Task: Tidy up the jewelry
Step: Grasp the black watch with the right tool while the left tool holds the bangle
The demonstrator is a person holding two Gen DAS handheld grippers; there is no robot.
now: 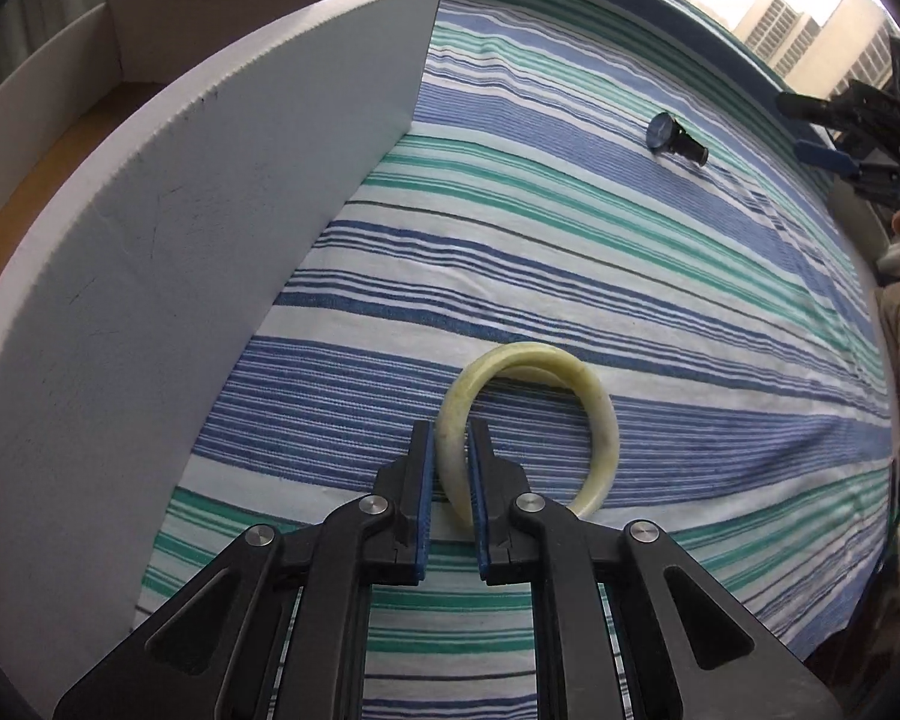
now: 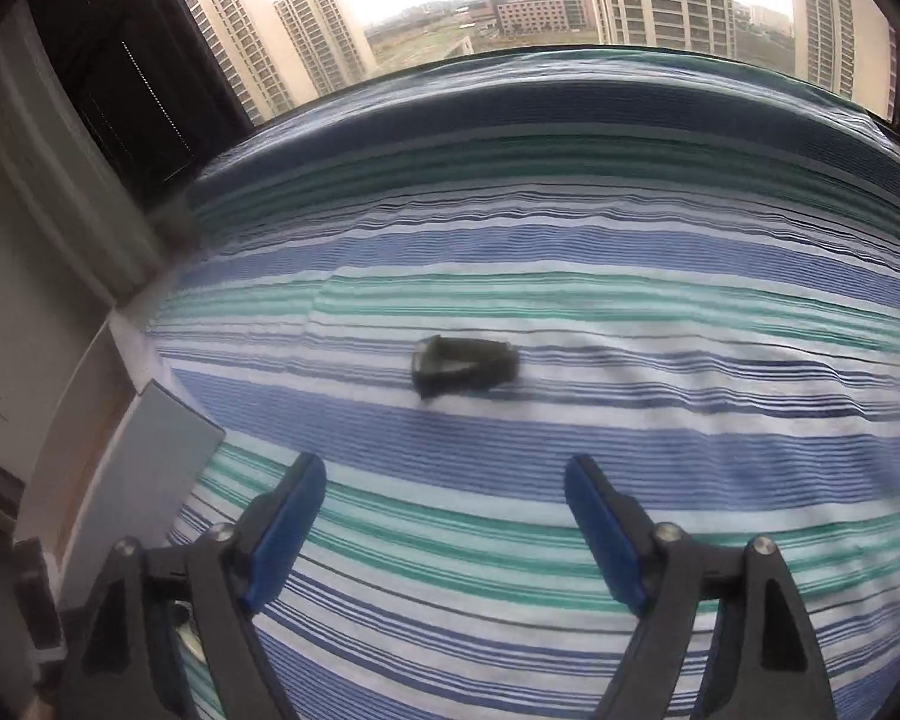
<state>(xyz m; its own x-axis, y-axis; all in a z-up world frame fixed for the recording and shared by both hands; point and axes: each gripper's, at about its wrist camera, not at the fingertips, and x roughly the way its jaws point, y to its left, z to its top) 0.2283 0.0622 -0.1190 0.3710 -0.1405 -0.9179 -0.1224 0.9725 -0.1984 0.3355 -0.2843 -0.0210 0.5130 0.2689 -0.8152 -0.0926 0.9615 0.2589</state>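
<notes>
My left gripper [image 1: 452,438] is shut on a pale yellow-green bangle [image 1: 594,408], gripping its left side between the blue pads, just above the striped cloth [image 1: 570,252]. A white cardboard box [image 1: 210,192] stands close on the left of it, open at the top. A dark wristwatch [image 1: 675,138] lies on the cloth far off to the right. In the right wrist view the watch [image 2: 465,365] lies on the cloth ahead of my right gripper [image 2: 444,480], which is open and empty. The right gripper also shows at the right edge of the left wrist view [image 1: 834,138].
The striped cloth [image 2: 630,432] covers the whole surface up to a window with tall buildings behind. The box corner [image 2: 174,438] shows at the left in the right wrist view, next to a wall and window frame.
</notes>
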